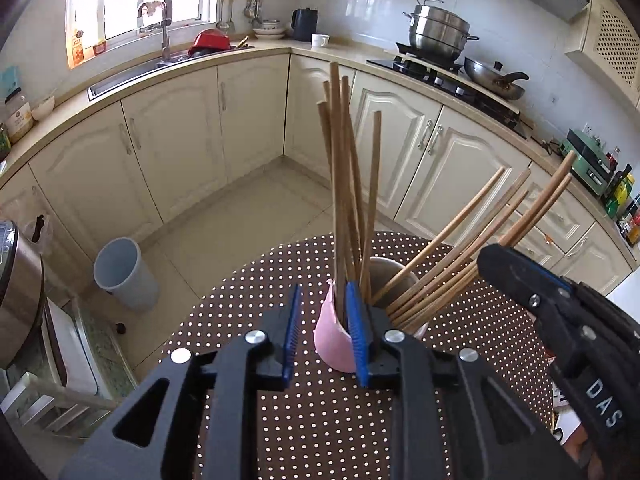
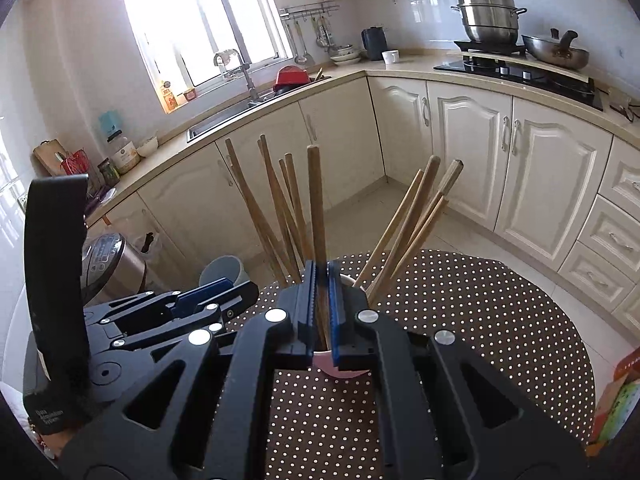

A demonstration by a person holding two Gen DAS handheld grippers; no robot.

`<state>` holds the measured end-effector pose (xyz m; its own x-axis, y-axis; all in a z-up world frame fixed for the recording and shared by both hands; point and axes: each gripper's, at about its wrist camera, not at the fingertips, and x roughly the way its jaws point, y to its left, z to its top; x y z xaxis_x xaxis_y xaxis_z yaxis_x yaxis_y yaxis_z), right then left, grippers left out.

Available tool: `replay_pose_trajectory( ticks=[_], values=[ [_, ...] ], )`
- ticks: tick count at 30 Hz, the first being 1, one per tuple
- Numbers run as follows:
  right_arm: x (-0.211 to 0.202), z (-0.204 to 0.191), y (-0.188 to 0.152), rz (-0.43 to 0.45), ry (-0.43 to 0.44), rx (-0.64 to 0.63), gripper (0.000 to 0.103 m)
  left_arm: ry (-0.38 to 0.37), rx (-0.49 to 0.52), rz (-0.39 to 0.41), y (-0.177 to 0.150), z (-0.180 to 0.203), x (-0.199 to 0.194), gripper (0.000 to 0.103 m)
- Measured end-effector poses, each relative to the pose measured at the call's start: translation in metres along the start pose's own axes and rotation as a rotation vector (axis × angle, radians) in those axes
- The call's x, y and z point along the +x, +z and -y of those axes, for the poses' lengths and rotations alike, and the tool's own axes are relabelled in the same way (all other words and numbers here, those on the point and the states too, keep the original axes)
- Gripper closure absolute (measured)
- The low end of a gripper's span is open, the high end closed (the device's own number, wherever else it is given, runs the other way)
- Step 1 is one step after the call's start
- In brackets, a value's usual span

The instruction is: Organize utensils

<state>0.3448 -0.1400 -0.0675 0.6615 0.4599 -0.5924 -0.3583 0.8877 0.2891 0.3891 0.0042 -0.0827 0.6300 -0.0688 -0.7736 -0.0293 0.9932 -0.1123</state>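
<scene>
Left wrist view shows my left gripper (image 1: 324,328) angled down over a round table (image 1: 248,304) covered in a brown cloth with white dots. Its two blue-padded jaws stand apart. Between them sits the near rim of a pink cup (image 1: 334,344), which touches the right pad only; the left pad is clear of it. A bundle of wooden chopsticks (image 1: 344,184) rises almost upright from the cup, just inside the right pad. A second bundle (image 1: 460,252) fans out to the right, leaning over the cup's far rim. My right gripper (image 1: 520,276) enters from the right edge as a black body, with its tips close to that leaning bundle.

Right wrist view looks along my right gripper (image 2: 322,308), whose blue pads are pressed together on one wooden chopstick (image 2: 317,208). That stick stands upright with its lower end inside the pink cup (image 2: 340,366), which shows just below the pads. To the left, several chopsticks (image 2: 276,208) lean left out of the cup; to the right, another group (image 2: 412,224) leans right. My left gripper (image 2: 200,300) lies low at the left side, beside the cup.

Behind the table a kitchen counter (image 2: 400,70) runs round the room, with a sink (image 1: 132,74) under a window and a steel steamer pot (image 1: 438,32) and wok (image 1: 494,76) on the stove. A grey bin (image 1: 122,272) stands on the tiled floor.
</scene>
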Motion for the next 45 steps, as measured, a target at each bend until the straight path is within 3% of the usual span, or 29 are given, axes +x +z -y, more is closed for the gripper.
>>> replay_pose_trajectory(
  ticks=[2,6,8,10,15,17,19,20,30,40,45],
  values=[
    [0.000,-0.001,0.002,-0.009,0.005,-0.002,0.096,0.003,-0.003,-0.024,-0.002,0.000,0.000,0.071],
    [-0.003,0.000,0.004,-0.025,0.005,0.026,0.095,0.002,-0.022,-0.040,-0.003,-0.004,-0.005,0.070],
    [-0.005,0.000,0.004,-0.032,0.003,0.031,0.095,0.011,-0.026,-0.049,-0.003,-0.005,-0.007,0.058],
    [-0.007,0.000,0.005,-0.034,0.004,0.032,0.095,0.016,-0.032,-0.049,-0.004,-0.008,-0.011,0.054],
    [-0.016,-0.002,0.010,-0.031,0.004,0.043,0.094,0.024,-0.043,-0.066,-0.009,-0.014,-0.017,0.054],
    [-0.019,-0.002,0.011,-0.027,0.007,0.044,0.084,0.025,-0.047,-0.065,-0.010,-0.015,-0.021,0.054],
    [-0.022,-0.003,0.013,-0.024,0.006,0.049,0.062,0.023,-0.052,-0.064,-0.010,-0.017,-0.025,0.054],
    [-0.023,-0.003,0.012,-0.021,0.007,0.051,0.058,0.023,-0.057,-0.067,-0.010,-0.018,-0.027,0.054],
    [-0.041,-0.009,0.013,-0.008,0.006,0.048,0.057,0.028,-0.069,-0.050,-0.009,-0.024,-0.051,0.054],
    [-0.086,-0.006,0.020,0.010,-0.021,0.041,0.052,0.056,-0.023,0.001,0.002,-0.011,-0.091,0.054],
    [-0.118,-0.010,0.023,0.029,-0.052,-0.002,0.044,0.087,0.044,0.084,0.007,0.009,-0.124,0.043]
  ],
)
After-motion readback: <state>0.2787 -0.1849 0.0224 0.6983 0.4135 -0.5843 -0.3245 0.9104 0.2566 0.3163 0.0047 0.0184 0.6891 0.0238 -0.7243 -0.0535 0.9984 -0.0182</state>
